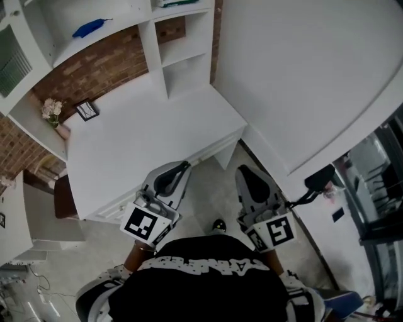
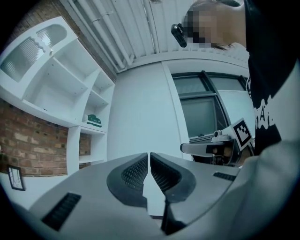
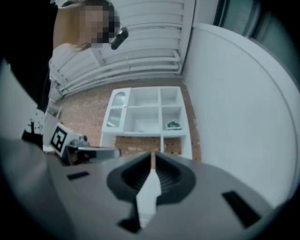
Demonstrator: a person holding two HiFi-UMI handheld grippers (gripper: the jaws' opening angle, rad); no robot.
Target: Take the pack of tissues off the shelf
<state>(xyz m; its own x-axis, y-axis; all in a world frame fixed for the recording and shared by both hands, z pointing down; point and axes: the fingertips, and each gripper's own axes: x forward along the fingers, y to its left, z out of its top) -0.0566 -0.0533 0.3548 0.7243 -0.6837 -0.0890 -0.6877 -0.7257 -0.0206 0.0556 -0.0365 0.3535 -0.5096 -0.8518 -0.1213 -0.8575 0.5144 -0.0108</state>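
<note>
The pack of tissues point(image 2: 93, 120) is a small green packet lying in an upper right cell of the white shelf unit point(image 3: 146, 112). The right gripper view shows the pack point(image 3: 174, 125) far off, and in the head view the pack point(image 1: 178, 2) is cut off by the top edge. My left gripper point(image 1: 182, 167) hovers by the front edge of the white desk point(image 1: 138, 138), jaws shut and empty. Beside it, over the floor, my right gripper point(image 1: 243, 171) is also shut with nothing in it. Both are far from the shelf.
A blue object point(image 1: 91, 27) lies in a left shelf cell. A small picture frame point(image 1: 87, 111) and a bunch of flowers point(image 1: 51, 110) sit at the desk's back left. A white wall point(image 1: 302, 75) rises on the right, with a window point(image 1: 378, 182) beyond it.
</note>
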